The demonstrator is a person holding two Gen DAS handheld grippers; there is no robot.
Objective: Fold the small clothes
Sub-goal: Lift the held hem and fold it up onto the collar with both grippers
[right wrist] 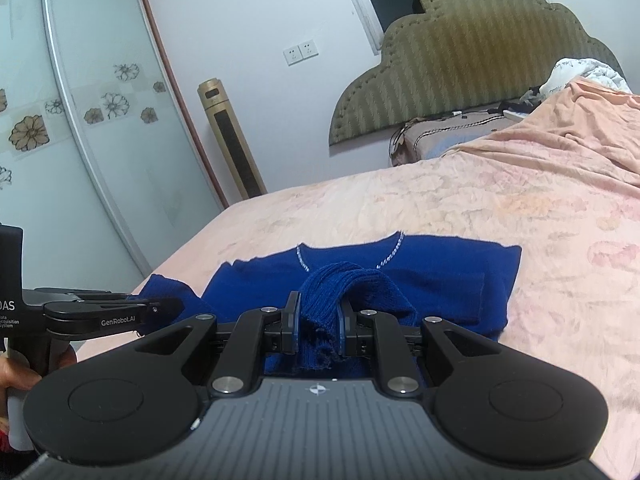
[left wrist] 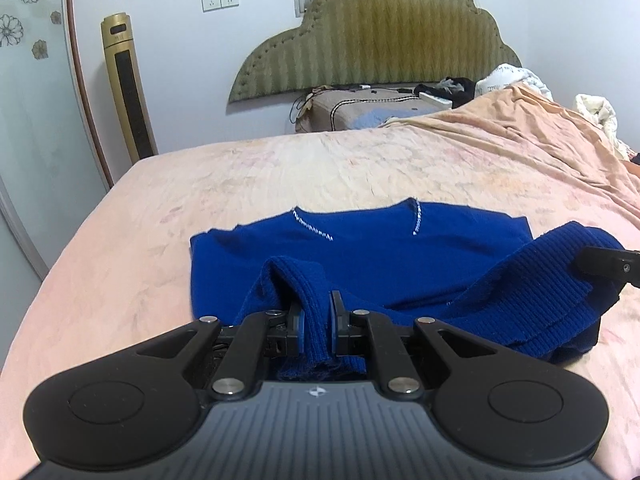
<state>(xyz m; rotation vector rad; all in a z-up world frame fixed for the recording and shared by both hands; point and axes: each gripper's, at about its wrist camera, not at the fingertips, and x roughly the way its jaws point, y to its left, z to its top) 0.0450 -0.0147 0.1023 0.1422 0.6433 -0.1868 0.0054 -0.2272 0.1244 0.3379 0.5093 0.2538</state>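
The jaws of the left gripper (left wrist: 317,326) are drawn narrow and are closed on a ribbed edge of the blue sweater (left wrist: 360,248), which is pinched between the 2 pads. The jaws of the right gripper (right wrist: 318,326) are likewise narrow and are clamped on another ribbed fold of the same sweater (right wrist: 440,280). In the right wrist view the left gripper (right wrist: 120,312) is seen toward 9 o'clock, with blue knit at its tip.

The sweater is spread on the bed (left wrist: 340,168), its collar with pale stitching pointed toward 12 o'clock, toward the headboard (left wrist: 380,40). The near hem is lifted off the bed by both grippers.

A slip is judged the main risk: only a thin bunch of knit is held in each grip, and the frayed edge in the right jaws could be pulled free if the cloth is tugged. An uneven fold could also result if 1 side is carried farther toward 12 o'clock than the other, so that the hem lands skewed. The loose knit could sag between the 2 grips and wrinkles could be trapped beneath.
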